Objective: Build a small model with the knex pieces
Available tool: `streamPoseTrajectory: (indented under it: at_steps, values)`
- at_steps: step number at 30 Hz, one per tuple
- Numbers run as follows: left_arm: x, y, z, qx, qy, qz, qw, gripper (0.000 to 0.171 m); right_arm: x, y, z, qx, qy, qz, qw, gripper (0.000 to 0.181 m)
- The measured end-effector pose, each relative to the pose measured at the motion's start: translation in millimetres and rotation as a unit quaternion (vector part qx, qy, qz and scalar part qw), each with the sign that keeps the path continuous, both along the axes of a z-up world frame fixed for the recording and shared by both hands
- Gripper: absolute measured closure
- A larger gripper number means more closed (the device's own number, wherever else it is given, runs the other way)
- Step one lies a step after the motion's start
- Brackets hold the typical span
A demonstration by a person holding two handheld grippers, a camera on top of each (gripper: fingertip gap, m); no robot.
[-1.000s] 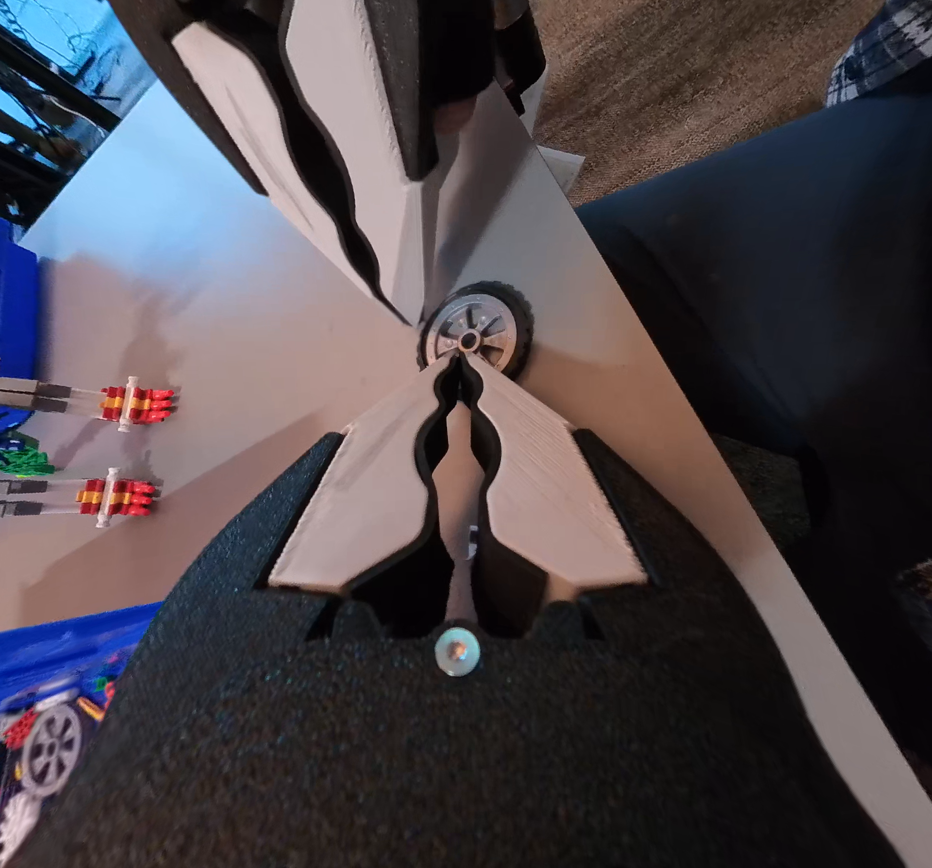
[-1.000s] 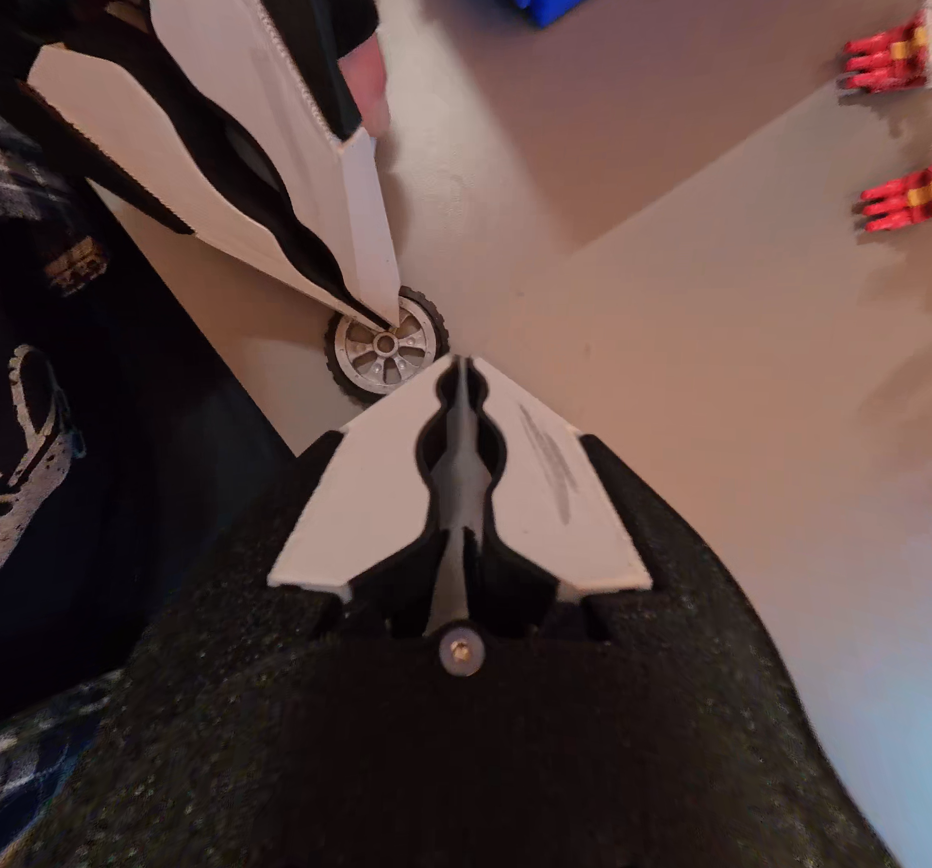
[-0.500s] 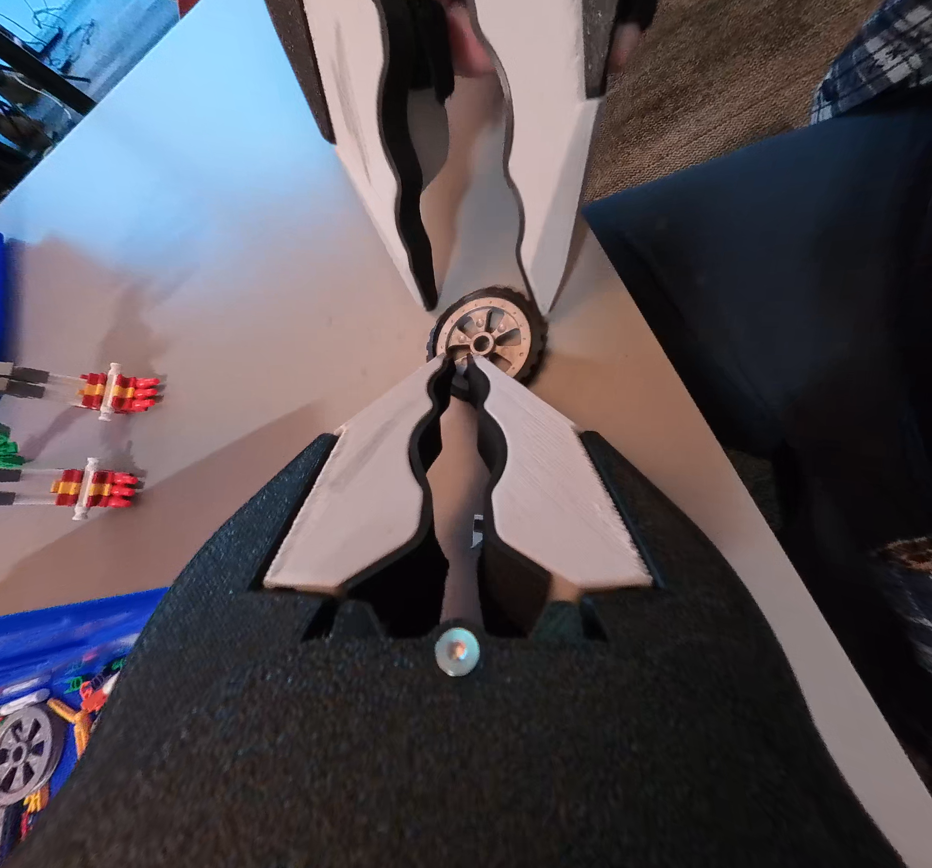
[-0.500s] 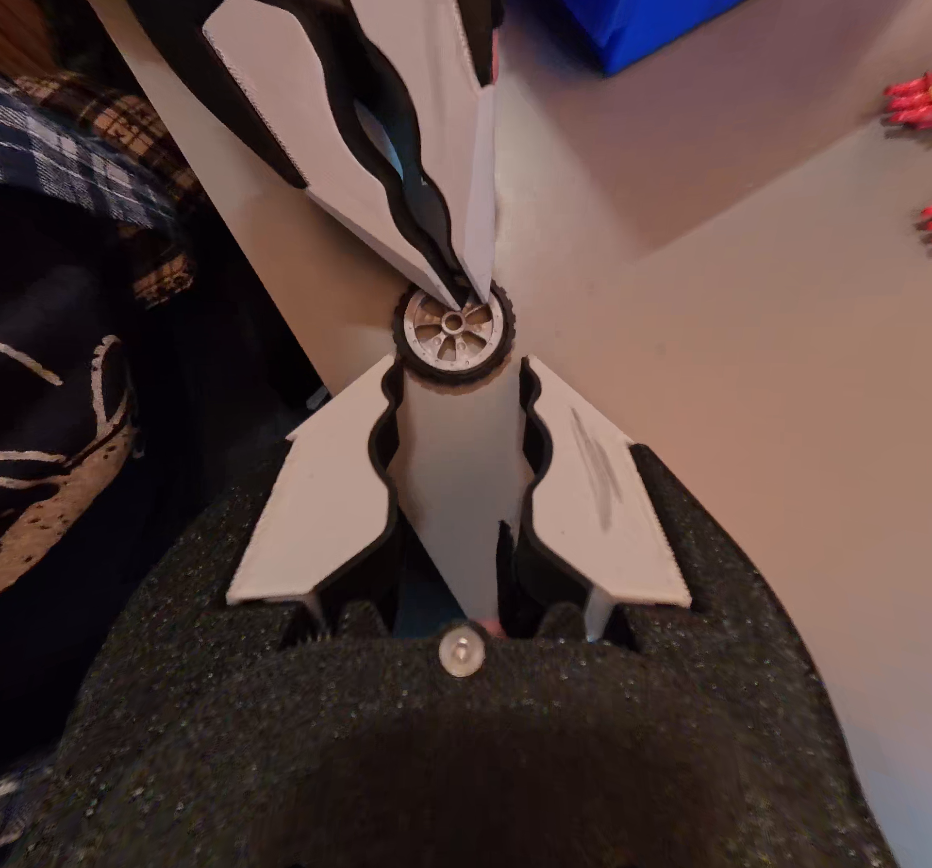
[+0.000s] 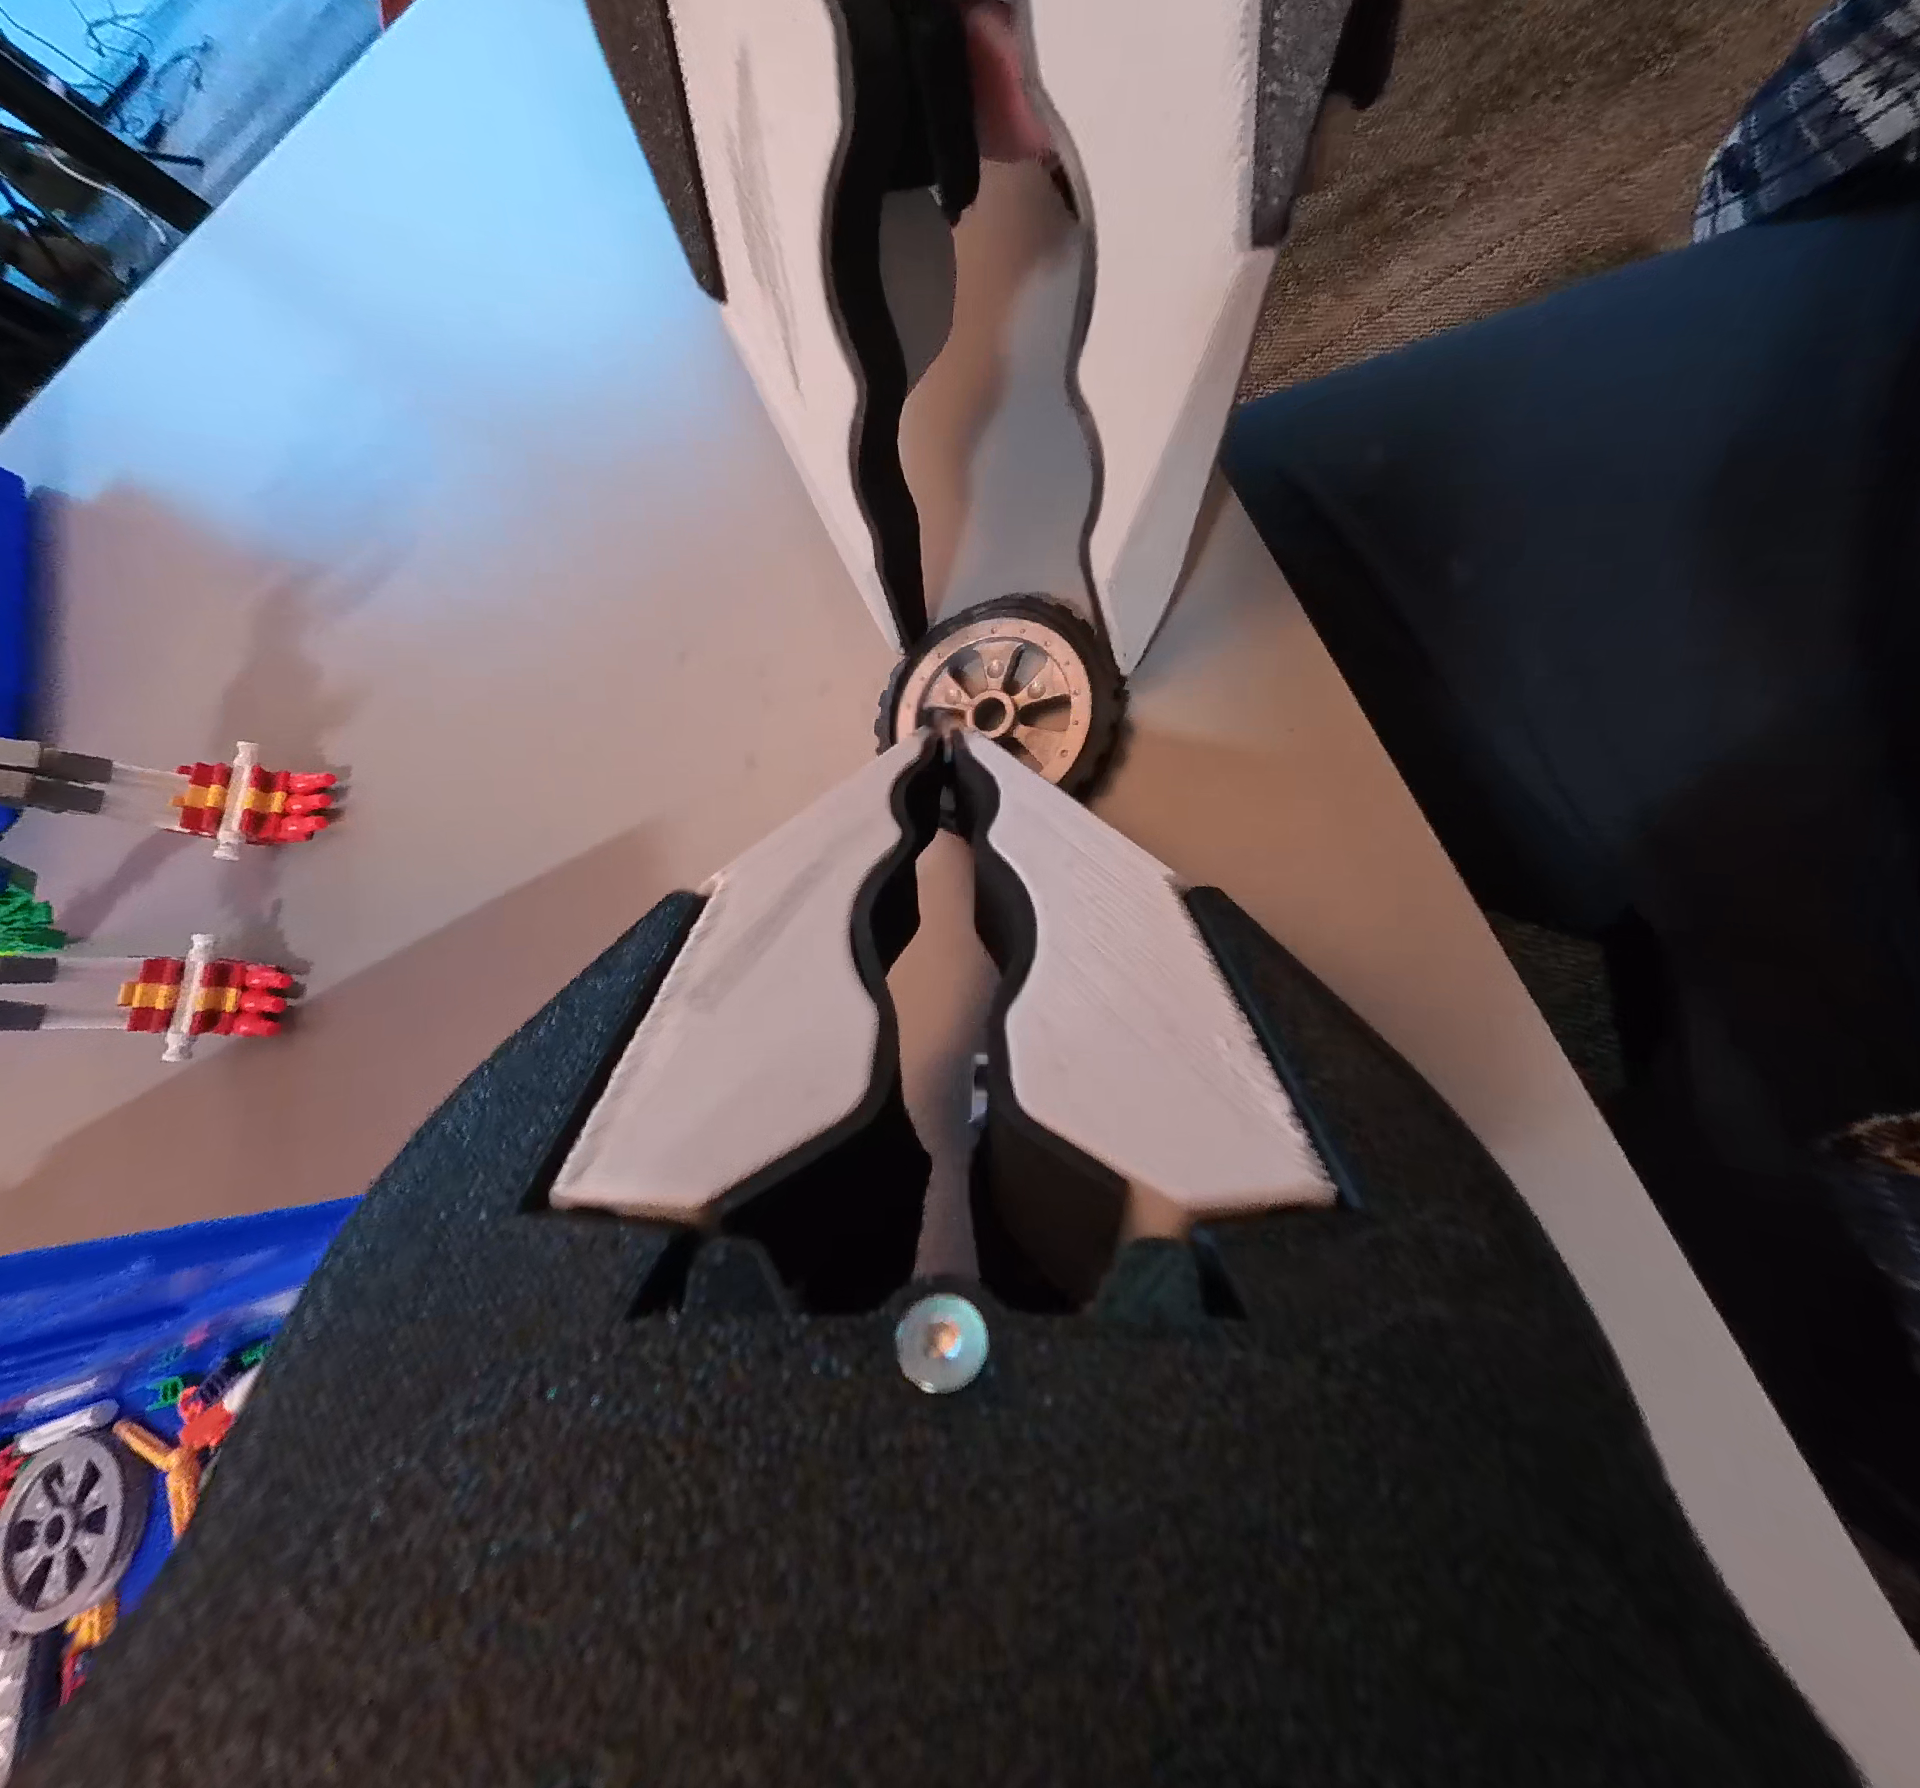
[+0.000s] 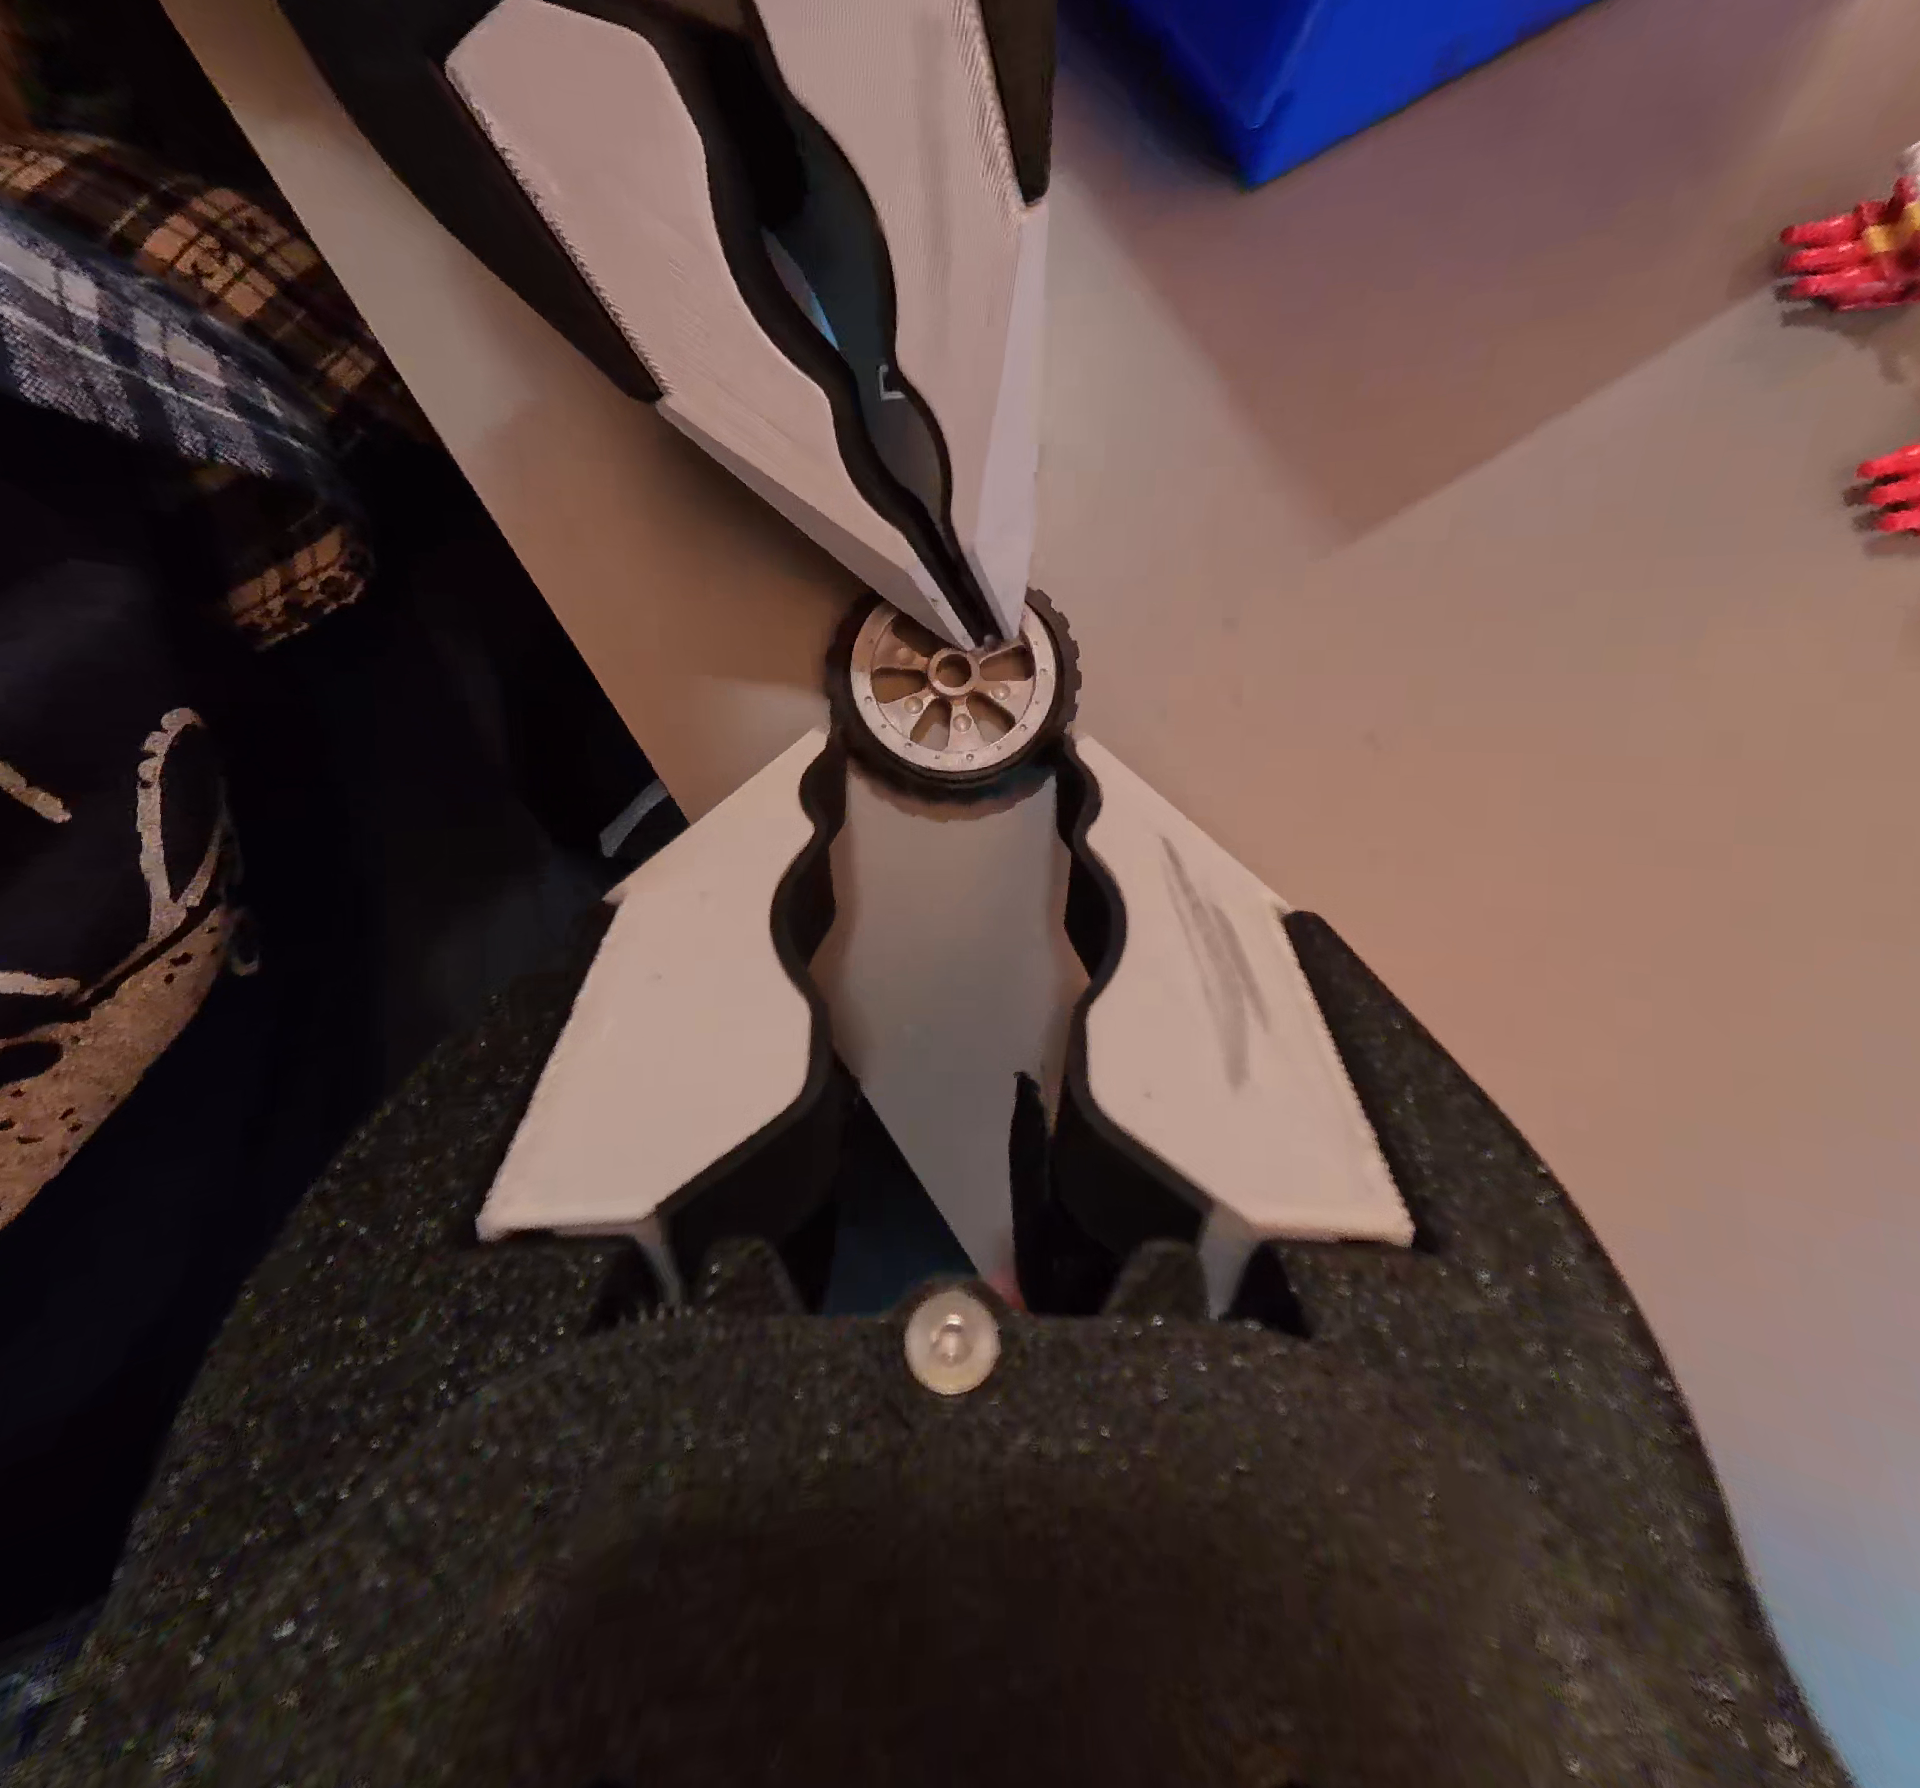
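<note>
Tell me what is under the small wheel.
The wheel lies flat on the table near its edge. Through the gaps between its spokes only shadow shows; the surface directly beneath is covered.

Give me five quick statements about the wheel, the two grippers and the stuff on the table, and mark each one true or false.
1. The toy wheel lies flat near the table edge. True.
2. The right gripper is shut tight. False: its jaws stand apart on either side of the wheel.
3. The left gripper has its tips together at the wheel's rim. True.
4. The bin is green. False: it is blue.
5. Two red and yellow toy pieces lie on the table. True.
</note>
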State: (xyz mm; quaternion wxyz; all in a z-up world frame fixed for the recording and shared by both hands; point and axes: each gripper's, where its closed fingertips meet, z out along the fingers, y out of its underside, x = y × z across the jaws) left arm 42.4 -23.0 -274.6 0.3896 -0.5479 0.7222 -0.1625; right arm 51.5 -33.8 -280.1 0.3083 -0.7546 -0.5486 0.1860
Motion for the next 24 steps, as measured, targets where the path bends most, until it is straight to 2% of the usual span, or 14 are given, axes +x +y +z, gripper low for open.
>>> streamPoseTrajectory:
  at_steps: [3, 7, 10, 15, 16, 18, 21, 24]
  values:
    - [-4, 1, 6, -0.014, -0.004, 0.011, 1.0, 0.146, 0, -1, 0, 0.006, 0.009, -0.013, 1.0, 0.137]
    - [-14, 0, 8, -0.053, -0.01, 0.024, 0.998, 0.128, 3, -4, 0, 0.014, 0.011, -0.008, 1.0, 0.136]
    - [-13, -4, 5, -0.083, -0.006, 0.019, 0.996, 0.126, -1, -7, 0, 0.014, 0.013, 0.003, 1.0, 0.136]
    - [-14, -6, 2, -0.087, 0.0, 0.014, 0.996, 0.126, -8, -8, 0, 0.019, 0.017, 0.016, 1.0, 0.136]
    - [-14, -6, 3, -0.09, -0.002, 0.015, 0.996, 0.126, -10, -9, 0, 0.016, 0.02, 0.018, 1.0, 0.14]
    - [-15, -5, 6, -0.09, -0.009, 0.016, 0.996, 0.126, -10, -8, 0, 0.017, 0.022, 0.018, 0.999, 0.148]
    - [-20, -7, 16, -0.106, -0.019, 0.016, 0.994, 0.123, -10, -8, 0, 0.019, 0.018, 0.021, 0.999, 0.148]
    - [-25, -15, 15, -0.125, -0.009, 0.007, 0.992, 0.121, -9, -8, 0, 0.018, 0.019, 0.022, 0.999, 0.148]
